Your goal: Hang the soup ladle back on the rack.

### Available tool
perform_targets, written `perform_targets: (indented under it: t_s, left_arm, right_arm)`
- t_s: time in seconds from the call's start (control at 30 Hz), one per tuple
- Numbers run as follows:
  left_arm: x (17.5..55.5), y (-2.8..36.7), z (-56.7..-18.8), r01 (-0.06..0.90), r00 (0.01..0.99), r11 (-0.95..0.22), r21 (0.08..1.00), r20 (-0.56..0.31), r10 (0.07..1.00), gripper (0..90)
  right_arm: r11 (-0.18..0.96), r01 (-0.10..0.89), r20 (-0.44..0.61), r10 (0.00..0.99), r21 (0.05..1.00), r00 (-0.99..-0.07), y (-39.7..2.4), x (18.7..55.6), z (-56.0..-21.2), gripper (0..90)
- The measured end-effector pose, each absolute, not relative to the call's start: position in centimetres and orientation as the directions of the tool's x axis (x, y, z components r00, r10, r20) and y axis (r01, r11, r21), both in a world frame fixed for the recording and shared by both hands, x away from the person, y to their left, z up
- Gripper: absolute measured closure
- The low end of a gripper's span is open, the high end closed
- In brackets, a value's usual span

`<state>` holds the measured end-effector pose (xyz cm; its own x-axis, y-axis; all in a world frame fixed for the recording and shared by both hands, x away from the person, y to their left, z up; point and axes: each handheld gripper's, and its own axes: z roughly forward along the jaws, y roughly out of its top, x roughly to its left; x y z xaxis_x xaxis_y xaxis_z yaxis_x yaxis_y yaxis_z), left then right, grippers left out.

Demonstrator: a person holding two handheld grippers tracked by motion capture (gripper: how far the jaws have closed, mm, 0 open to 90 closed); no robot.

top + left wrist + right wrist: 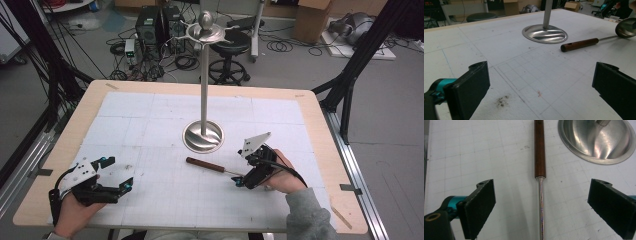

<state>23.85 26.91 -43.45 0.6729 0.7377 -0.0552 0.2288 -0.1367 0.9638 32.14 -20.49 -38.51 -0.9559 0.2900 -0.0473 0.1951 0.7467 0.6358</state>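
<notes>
We noted the ladle (540, 157) lying on the bench (150, 125), right gripper (541, 202) jaws open astride its shaft; left gripper (539, 85) jaws open, empty.

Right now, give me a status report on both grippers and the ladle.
Left hand-held gripper open, holding nothing. Right hand-held gripper open, jaws either side of the ladle shaft, pads clear of it. Ladle flat on table beside stand base. Nothing in the way.

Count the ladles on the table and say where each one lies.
1. The ladle lies on the table in front of the stand, its shaft between the open right gripper jaws.
</notes>
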Motion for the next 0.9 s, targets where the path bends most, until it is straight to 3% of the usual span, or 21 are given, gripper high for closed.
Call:
perform_targets:
  t_s: [0.33,0.43,0.9]
  left_arm:
    - [23.5,27.1,-42.7,0.21,0.677,-0.091,0.973,-0.077,0.732,1.8]
    - [23.4,27.1,-42.5,0.201,0.679,-0.092,0.975,-0.071,0.731,1.8]
    - [23.5,27.0,-42.7,0.207,0.683,-0.098,0.973,-0.072,0.727,1.8]
  right_arm:
    - [0.781,0.19,-0.047,0.27,0.596,-0.962,-19.9,32.4,-39.1,7.8]
    - [0.809,0.177,-0.061,0.254,0.561,-0.965,-19.6,32.5,-39.3,15.0]
    - [0.857,0.189,-0.033,0.232,0.479,-0.972,-19.3,33.2,-40.4,24.6]
